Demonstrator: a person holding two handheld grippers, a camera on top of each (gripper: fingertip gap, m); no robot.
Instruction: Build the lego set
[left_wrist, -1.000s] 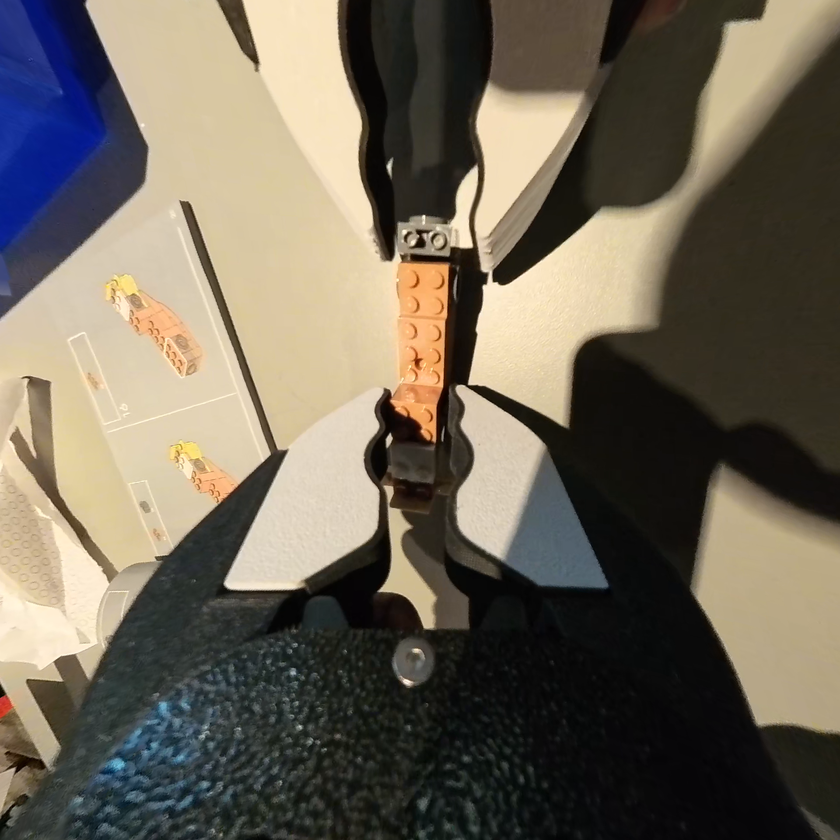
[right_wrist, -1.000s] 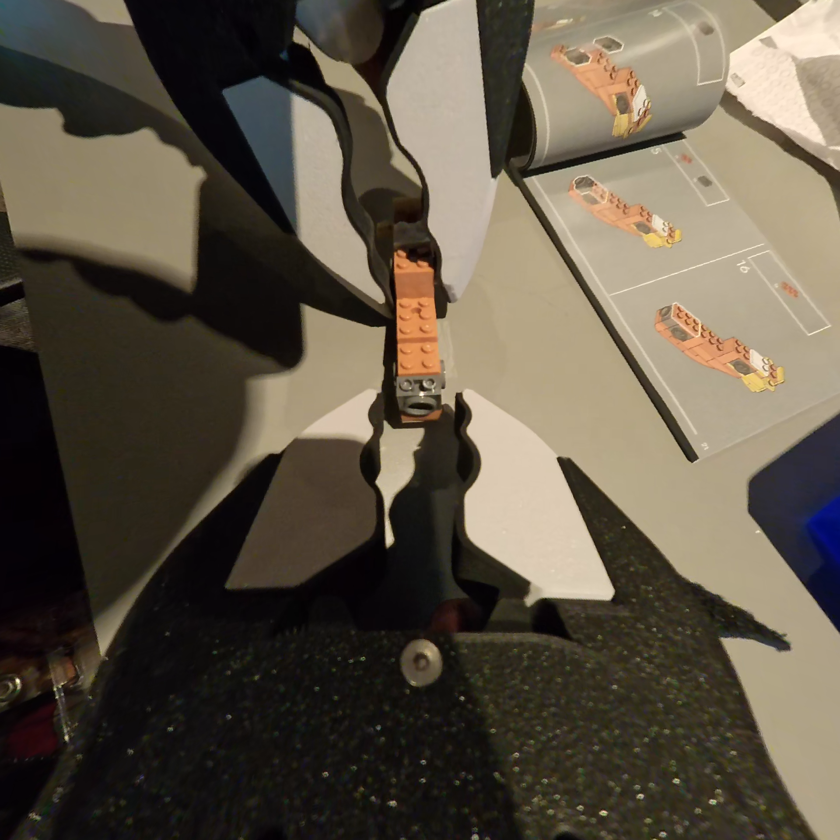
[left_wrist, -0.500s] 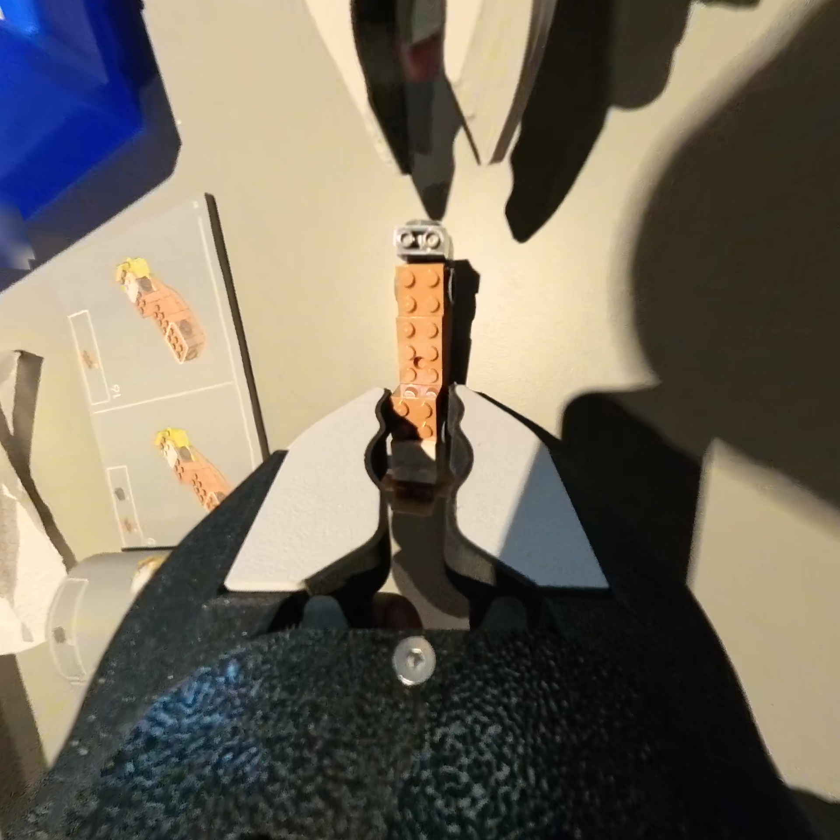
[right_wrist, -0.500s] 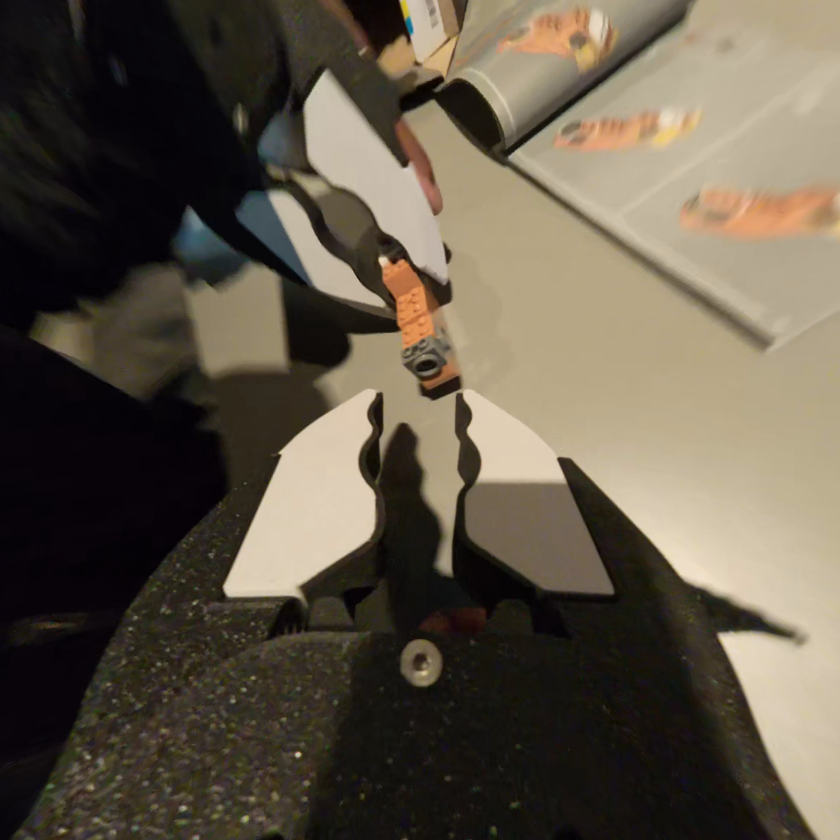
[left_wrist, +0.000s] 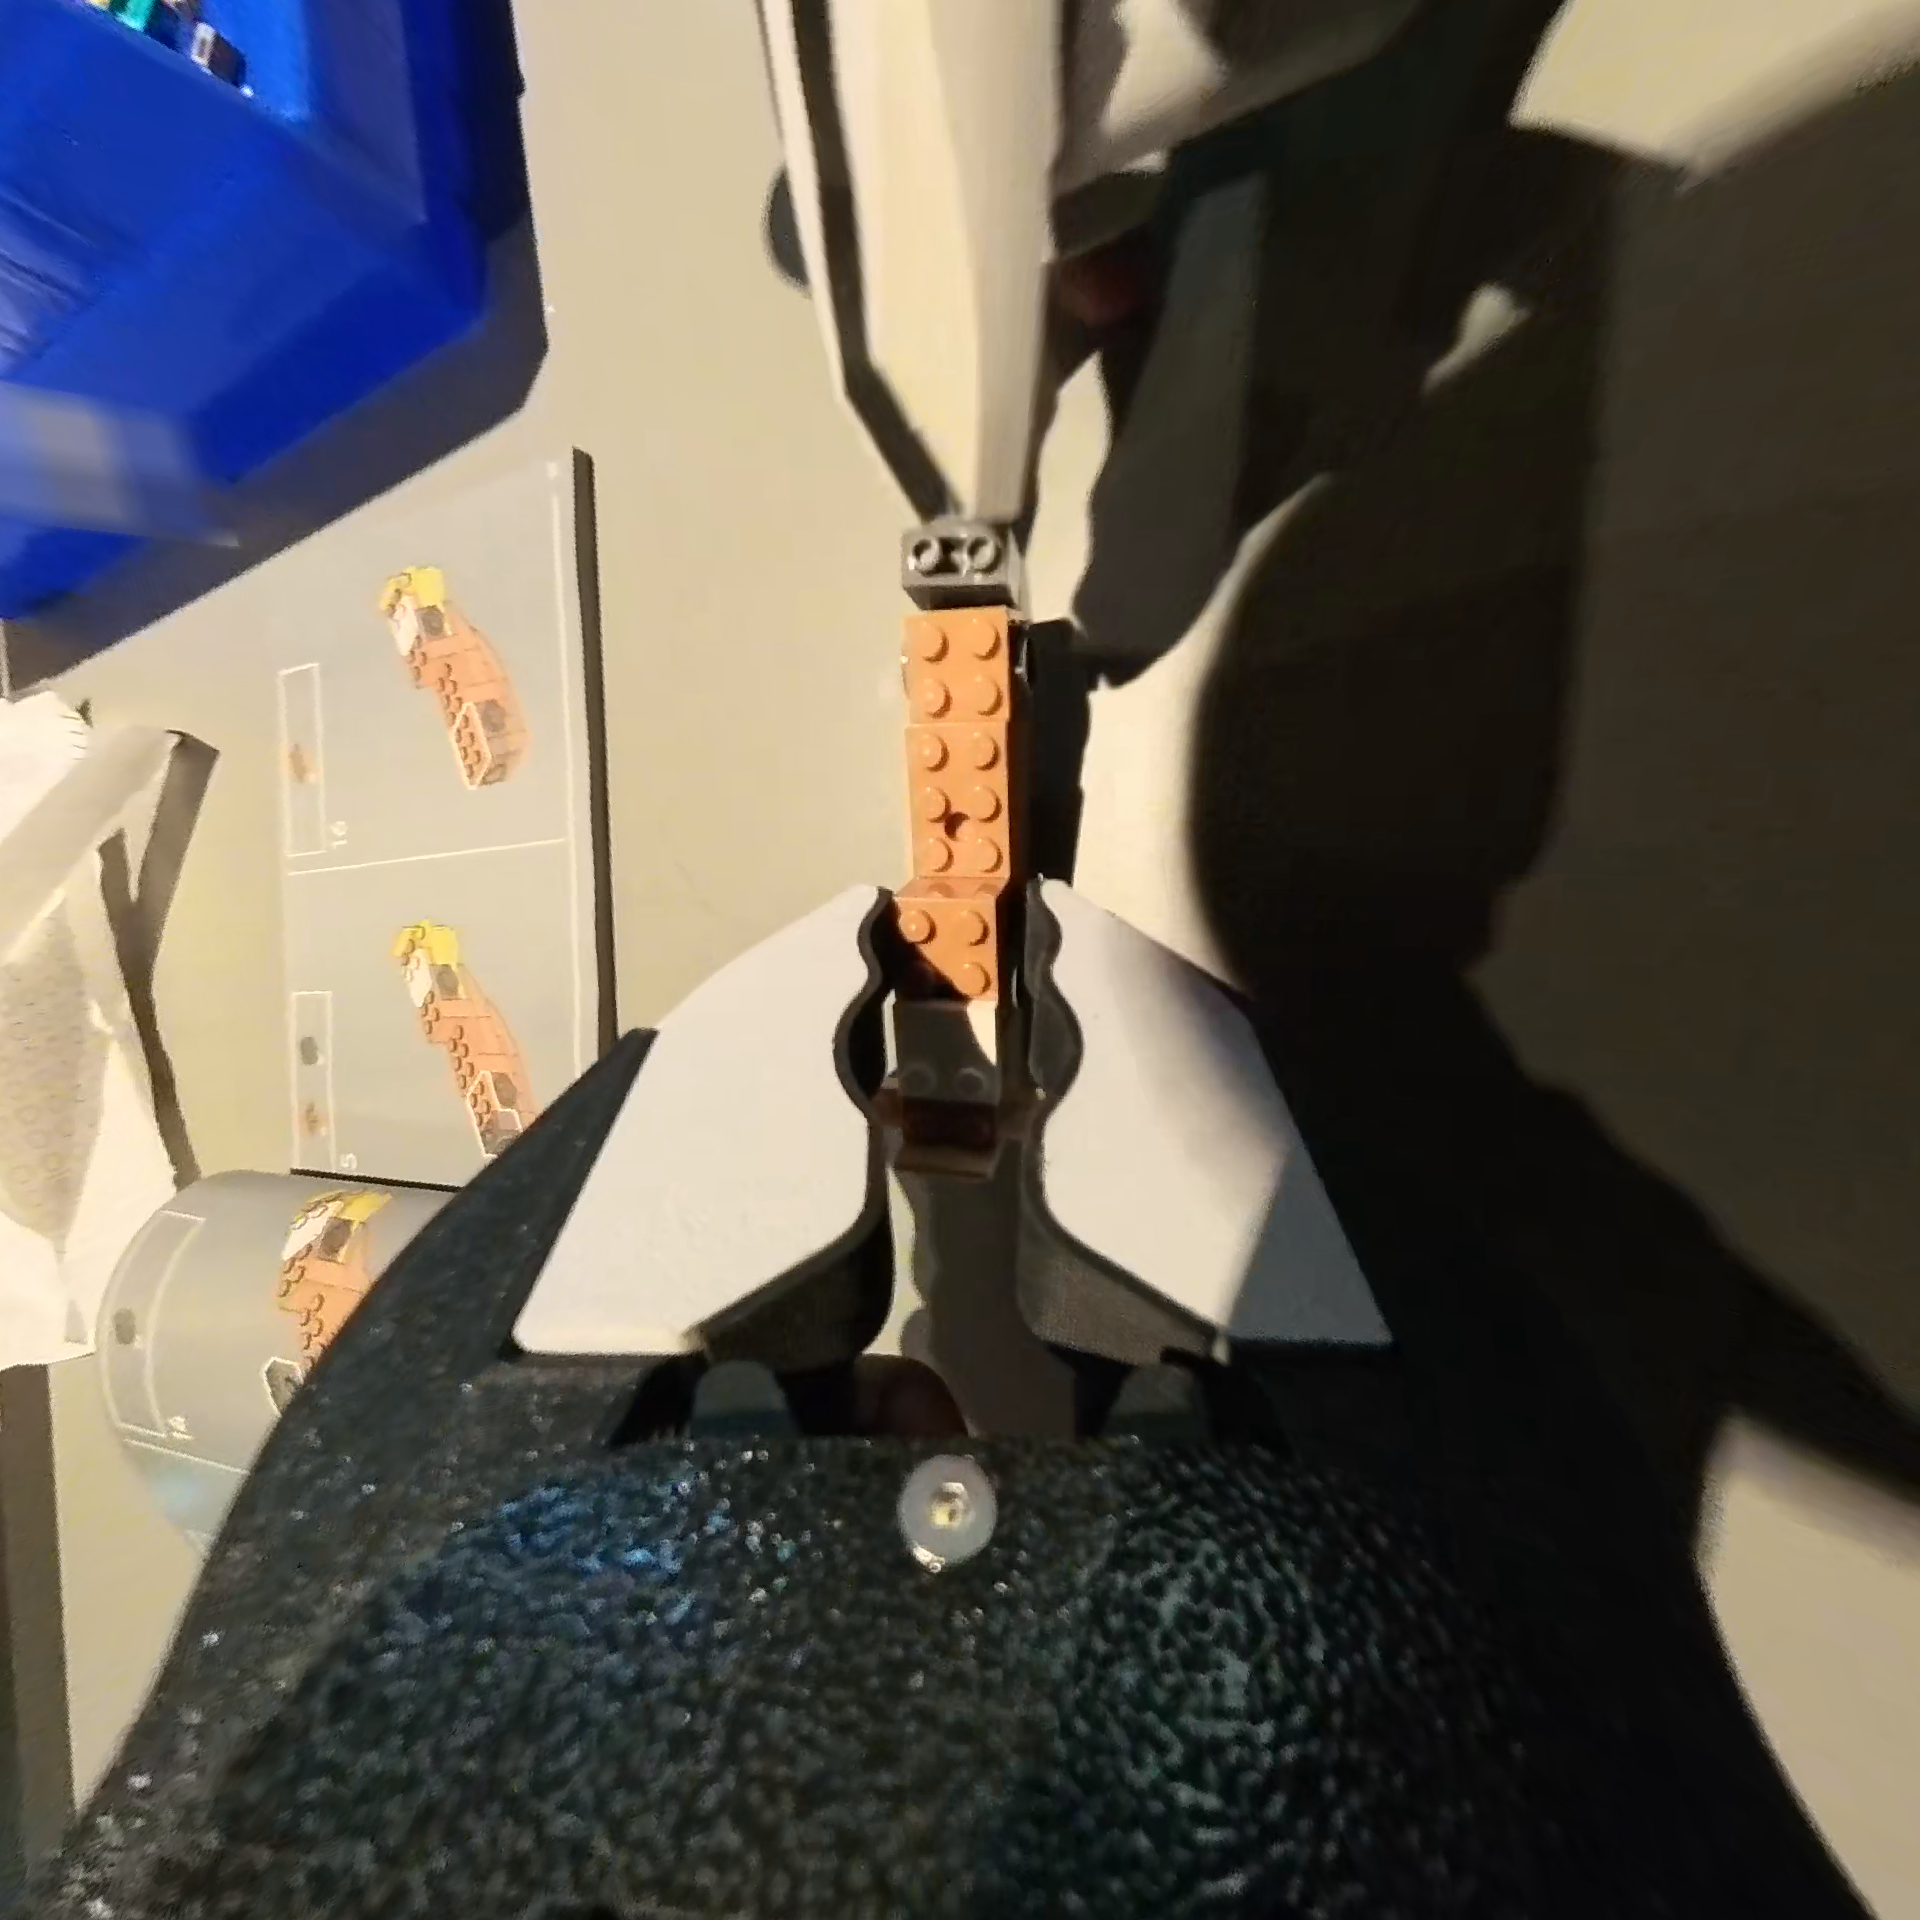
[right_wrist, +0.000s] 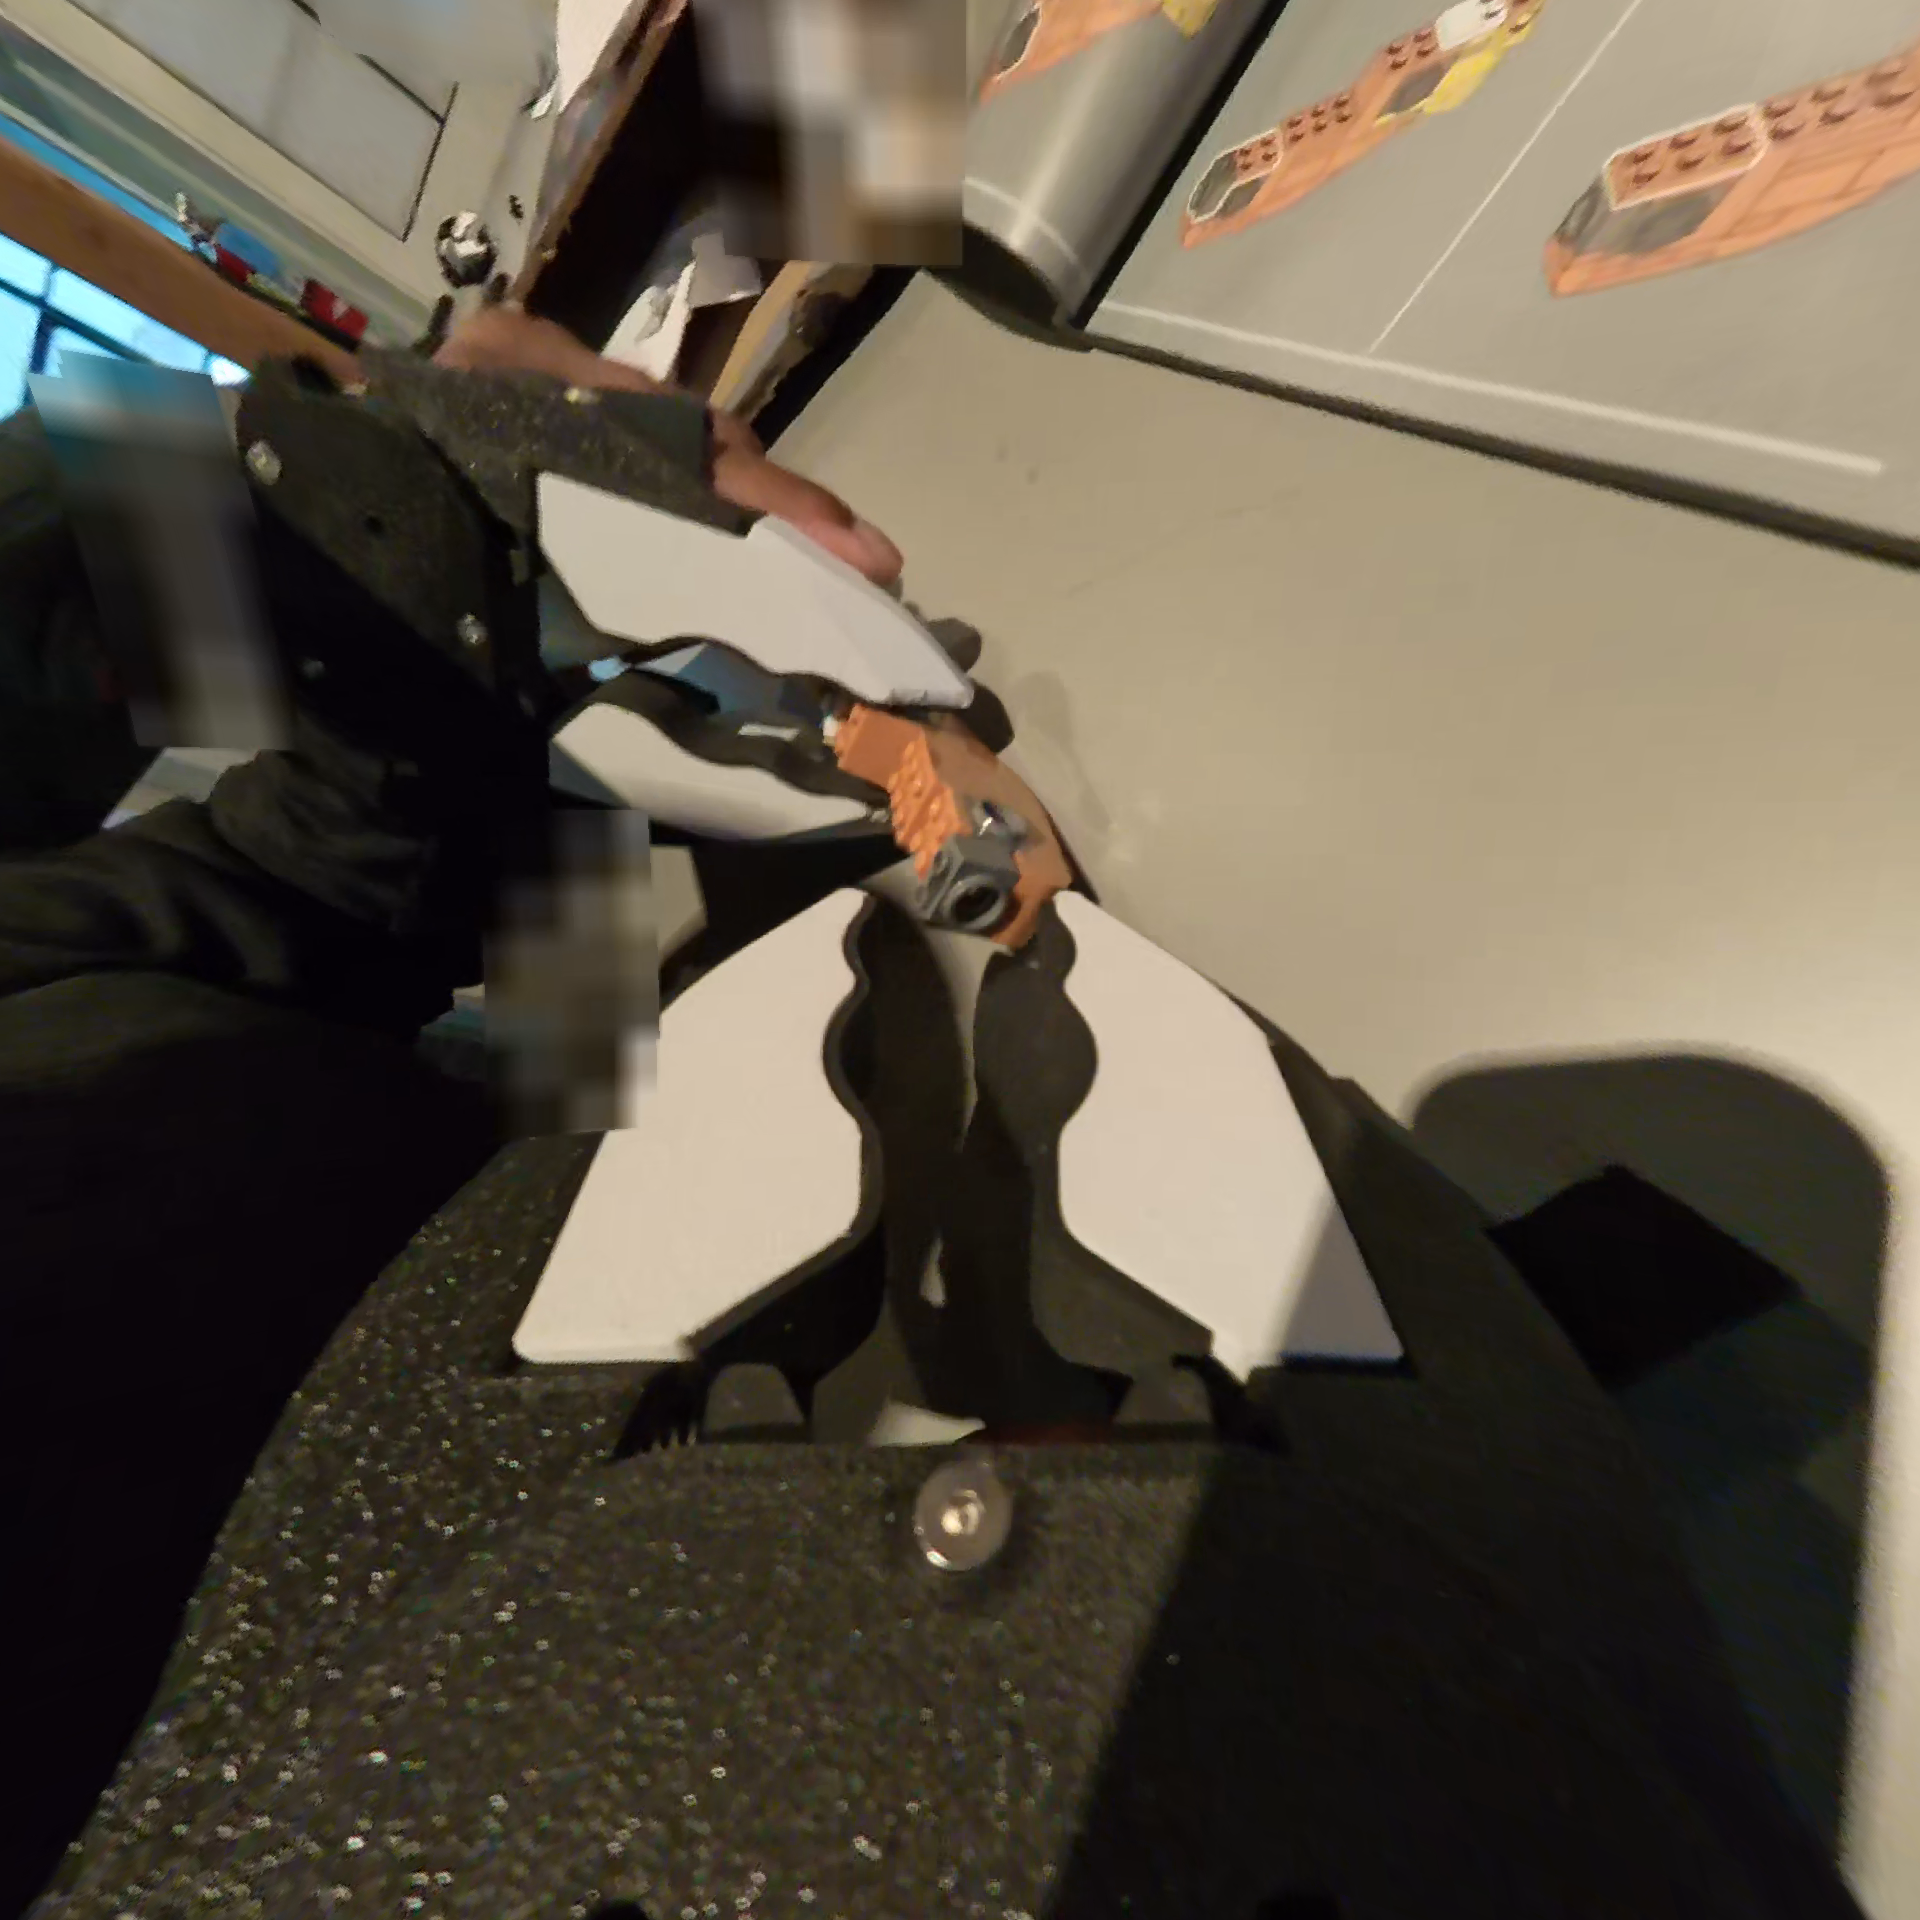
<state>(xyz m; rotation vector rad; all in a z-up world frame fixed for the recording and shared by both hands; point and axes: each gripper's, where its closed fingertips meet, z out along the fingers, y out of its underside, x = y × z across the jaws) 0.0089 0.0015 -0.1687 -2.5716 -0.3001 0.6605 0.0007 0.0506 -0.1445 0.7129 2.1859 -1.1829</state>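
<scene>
1. The left gripper (left_wrist: 951, 935) has its pale, black-lined fingers closed around the near end of a long orange studded lego assembly (left_wrist: 958, 748), holding it above the grey tabletop (left_wrist: 727, 644).
2. The assembly runs forward from the fingers: dark pieces at the gripped end, orange two-stud-wide bricks along the middle, a small grey brick (left_wrist: 956, 566) at the far tip.
3. The right gripper (right_wrist: 961, 914) stands parted with nothing between its fingers, its tips just beside that grey brick.
4. Beyond lie the open grey instruction booklet (left_wrist: 436, 831) and a blue plastic bin (left_wrist: 260, 260).
</scene>
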